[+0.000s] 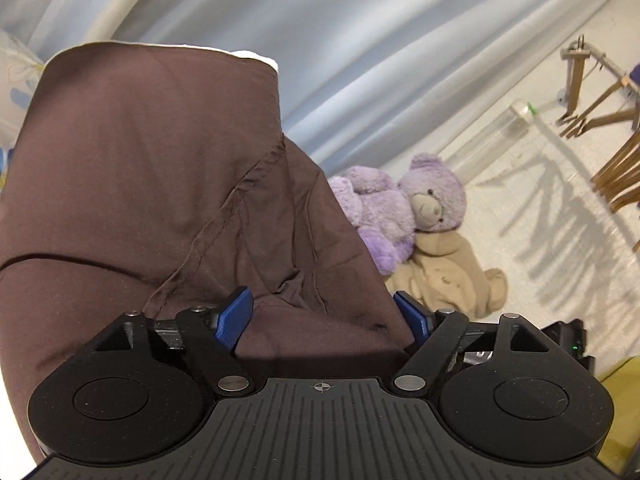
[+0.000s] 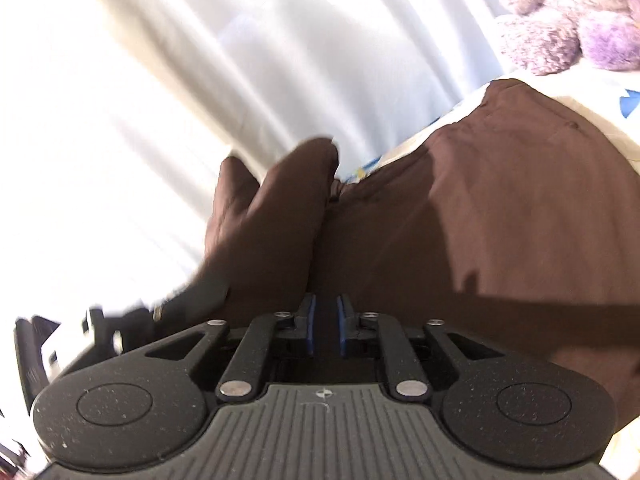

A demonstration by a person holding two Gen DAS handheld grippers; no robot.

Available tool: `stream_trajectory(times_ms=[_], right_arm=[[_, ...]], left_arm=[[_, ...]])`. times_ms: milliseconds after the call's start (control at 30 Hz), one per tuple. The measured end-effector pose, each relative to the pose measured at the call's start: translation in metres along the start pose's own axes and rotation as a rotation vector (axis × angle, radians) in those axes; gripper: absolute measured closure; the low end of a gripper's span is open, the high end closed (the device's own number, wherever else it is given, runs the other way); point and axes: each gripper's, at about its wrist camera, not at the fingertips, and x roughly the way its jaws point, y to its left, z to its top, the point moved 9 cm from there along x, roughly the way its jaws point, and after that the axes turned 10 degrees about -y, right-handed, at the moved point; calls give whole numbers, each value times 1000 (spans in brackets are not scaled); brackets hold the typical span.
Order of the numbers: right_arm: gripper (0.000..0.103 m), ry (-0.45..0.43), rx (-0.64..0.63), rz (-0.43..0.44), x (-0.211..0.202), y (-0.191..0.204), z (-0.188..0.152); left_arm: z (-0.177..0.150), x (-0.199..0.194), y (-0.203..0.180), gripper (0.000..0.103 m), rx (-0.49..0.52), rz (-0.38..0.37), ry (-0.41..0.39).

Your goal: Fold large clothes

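Observation:
A large dark brown garment (image 1: 152, 168) fills the left and middle of the left wrist view, with a seam running down it. My left gripper (image 1: 324, 316) is open, its blue pads (image 1: 234, 320) wide apart with brown cloth lying between them. In the right wrist view the same garment (image 2: 480, 208) spreads over a white patterned sheet (image 2: 592, 112). My right gripper (image 2: 326, 324) is shut on a raised fold of the brown garment, its blue pads (image 2: 311, 320) nearly together on the cloth.
A purple teddy bear (image 1: 404, 208) and a beige soft toy (image 1: 444, 276) lie right of the garment; the purple bear also shows in the right wrist view (image 2: 572, 20). Pale curtains (image 1: 320, 40) hang behind. A clear tube (image 1: 496, 136) and wooden rack legs (image 1: 600, 120) stand at right.

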Motion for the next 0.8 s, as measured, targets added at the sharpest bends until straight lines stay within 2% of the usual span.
stream_trajectory(times_ms=[100, 133, 200, 333, 433, 533, 600, 667, 733, 800], right_arm=[[78, 9, 64, 61, 2, 5, 8], [76, 7, 76, 83, 4, 10, 12], [65, 8, 82, 109, 9, 15, 18], [63, 14, 73, 158, 16, 29, 27], [63, 59, 39, 163, 35, 32, 26], [63, 101, -17, 134, 46, 32, 17], [69, 119, -46, 96, 52, 27, 12], [71, 130, -62, 58, 54, 18, 7], [72, 138, -87, 2, 52, 6, 5], [73, 156, -110, -65, 49, -9, -1]], left_arm=[[3, -8, 1, 19, -55, -33, -8], [3, -10, 0, 18, -48, -32, -1], [2, -13, -6, 15, -15, -34, 7], [1, -20, -14, 12, 4, -37, 9], [-2, -21, -18, 12, 28, -38, 13], [-4, -24, -22, 11, 37, -39, 27], [-2, -28, -27, 12, 43, -46, 40], [8, -40, -30, 12, 60, -40, 10], [25, -54, -21, 11, 87, 35, -62], [43, -64, 3, 10, 103, 195, -143]])
